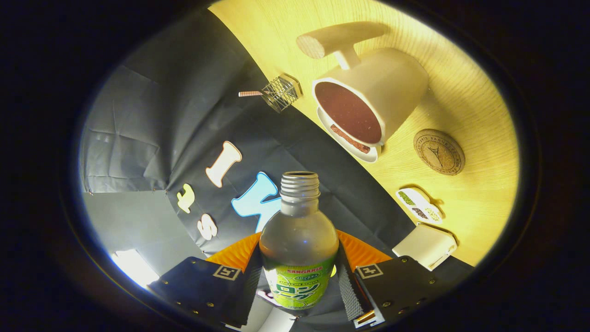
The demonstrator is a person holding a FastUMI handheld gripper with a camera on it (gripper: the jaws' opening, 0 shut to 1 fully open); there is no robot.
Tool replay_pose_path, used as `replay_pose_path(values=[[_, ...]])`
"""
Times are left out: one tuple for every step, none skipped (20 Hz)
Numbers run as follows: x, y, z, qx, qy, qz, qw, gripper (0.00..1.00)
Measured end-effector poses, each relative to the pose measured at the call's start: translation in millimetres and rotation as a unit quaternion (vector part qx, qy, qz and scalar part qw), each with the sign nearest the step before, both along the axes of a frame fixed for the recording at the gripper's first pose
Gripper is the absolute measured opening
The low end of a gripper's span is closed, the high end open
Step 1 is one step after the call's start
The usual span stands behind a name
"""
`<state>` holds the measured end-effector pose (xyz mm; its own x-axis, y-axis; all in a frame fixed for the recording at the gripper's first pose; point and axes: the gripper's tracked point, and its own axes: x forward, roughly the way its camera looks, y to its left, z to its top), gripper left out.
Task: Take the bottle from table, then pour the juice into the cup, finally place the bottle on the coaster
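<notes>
Gripper pinching the uncapped bottle between both fingers, bottle mouth aimed toward the cup beyond, cup with wooden handle on its saucer on the yellow surface, round coaster just beside the cup

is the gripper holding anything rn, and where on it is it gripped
Yes: the gripper is shut on the bottle, its two fingers pressing on opposite sides of the labelled lower body. The uncapped neck points ahead of the fingers.
</notes>
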<state>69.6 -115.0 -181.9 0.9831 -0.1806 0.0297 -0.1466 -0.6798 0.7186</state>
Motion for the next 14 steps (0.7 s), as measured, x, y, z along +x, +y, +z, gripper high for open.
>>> replay_pose_path(values=[[-0.6,-1.8,-1.6,-0.001,0.002,-0.002,1.000,0.76],[-0.7,-2.5,-2.2,-0.002,0.003,-0.003,1.000,0.76],[-0.8,-2.3,-2.7,-0.003,0.004,-0.002,1.000,0.76],[-2.0,-2.7,-3.6,-0.003,0.005,-0.002,1.000,0.76],[-2.6,-2.3,-4.9,-0.002,0.005,-0.002,1.000,0.76],[-2.1,-3.4,-4.0,-0.001,0.004,-0.002,1.000,0.76],[-2.2,-2.3,-4.9,-0.002,0.005,-0.001,1.000,0.76],[-3.1,-0.4,-5.9,-0.003,0.006,0.001,1.000,0.76],[-4.6,0.8,-7.6,-0.002,0.008,0.002,1.000,0.76],[-5.2,-0.4,-7.3,0.002,0.008,0.000,1.000,0.76],[-5.5,0.1,-8.6,0.004,0.008,0.000,1.000,0.76],[-5.5,2.3,-8.1,0.004,0.008,0.002,1.000,0.76],[-4.4,3.8,-8.1,0.001,0.007,0.003,1.000,0.76],[-4.7,3.2,-7.4,-0.003,0.006,0.004,1.000,0.76]])
